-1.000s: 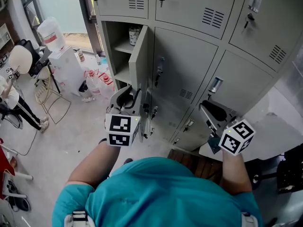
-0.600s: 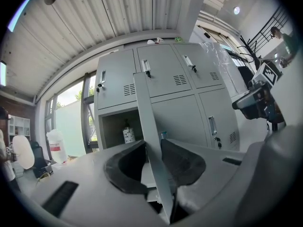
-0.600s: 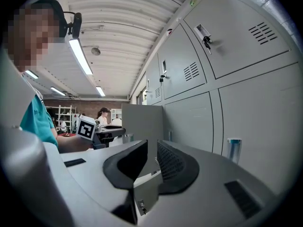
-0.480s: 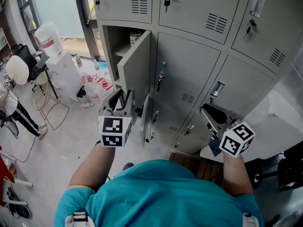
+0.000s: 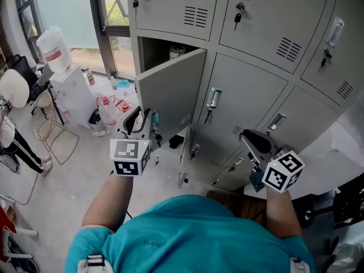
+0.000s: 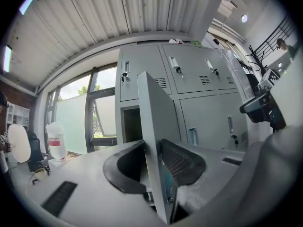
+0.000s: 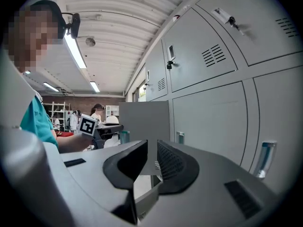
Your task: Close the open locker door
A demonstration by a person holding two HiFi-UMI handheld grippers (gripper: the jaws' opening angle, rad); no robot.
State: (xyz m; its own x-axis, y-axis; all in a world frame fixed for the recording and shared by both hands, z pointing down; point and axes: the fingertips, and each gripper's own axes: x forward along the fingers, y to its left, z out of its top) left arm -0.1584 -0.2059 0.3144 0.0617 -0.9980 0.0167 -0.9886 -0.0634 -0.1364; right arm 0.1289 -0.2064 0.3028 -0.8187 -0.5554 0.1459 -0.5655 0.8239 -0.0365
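The grey locker door [image 5: 170,92] stands partly open, hinged on its right, in front of its compartment [image 5: 165,49], where a jar sits on a shelf. My left gripper [image 5: 143,117] is at the door's free left edge, low down. In the left gripper view the door [image 6: 154,112] runs edge-on between the jaws, and the left gripper [image 6: 152,163] is shut on it. My right gripper [image 5: 251,140] hangs apart, before the closed lockers at the lower right. In the right gripper view its jaws [image 7: 152,162] stand slightly apart with nothing between them, and the door [image 7: 144,115] shows ahead.
A small lower locker door [image 5: 185,155] is ajar just right of my left gripper. A water dispenser with its bottle [image 5: 55,47], floor bottles [image 5: 108,104] and a wire chair [image 5: 48,124] stand left. A white surface [image 5: 335,147] lies at the right.
The door has swung from edge-on to showing its face, closer to the locker front. My left gripper moved left with its edge. My right gripper stayed about where it was in the picture.
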